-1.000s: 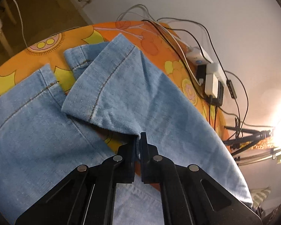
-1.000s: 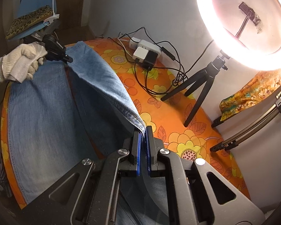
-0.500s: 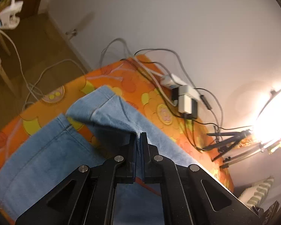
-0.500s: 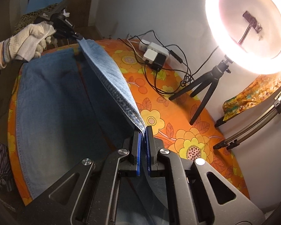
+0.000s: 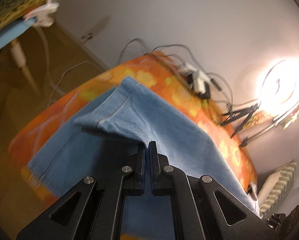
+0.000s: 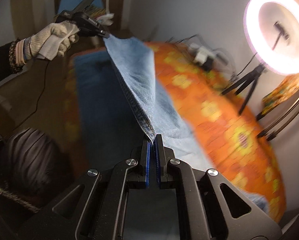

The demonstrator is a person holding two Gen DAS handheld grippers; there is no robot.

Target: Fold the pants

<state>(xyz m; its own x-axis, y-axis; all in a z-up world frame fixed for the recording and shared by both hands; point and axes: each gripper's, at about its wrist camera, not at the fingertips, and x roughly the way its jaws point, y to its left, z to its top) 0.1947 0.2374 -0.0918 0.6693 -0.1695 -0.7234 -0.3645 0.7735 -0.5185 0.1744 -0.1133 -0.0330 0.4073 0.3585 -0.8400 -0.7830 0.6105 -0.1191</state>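
denim pants (image 6: pixel 141 92) now lifted higher than a second ago, edge taut between left gripper (image 5: pixel 147 148) and right gripper (image 6: pixel 153 140), both clamped on it; lengthwise fold underway.

A home room set up for filming
An orange floral tablecloth (image 6: pixel 219 110), a ring light (image 6: pixel 277 34) at upper right and a blue chair (image 5: pixel 7 36) at upper left are seen

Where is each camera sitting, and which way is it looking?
Left wrist: sits on the left gripper, looks down along its fingers at the jeans it pinches; no hand shows.
Right wrist: sits on the right gripper, looks along the lifted jeans edge to the gloved hand with the other gripper.
Both show: jeans, orange cloth, ring light.
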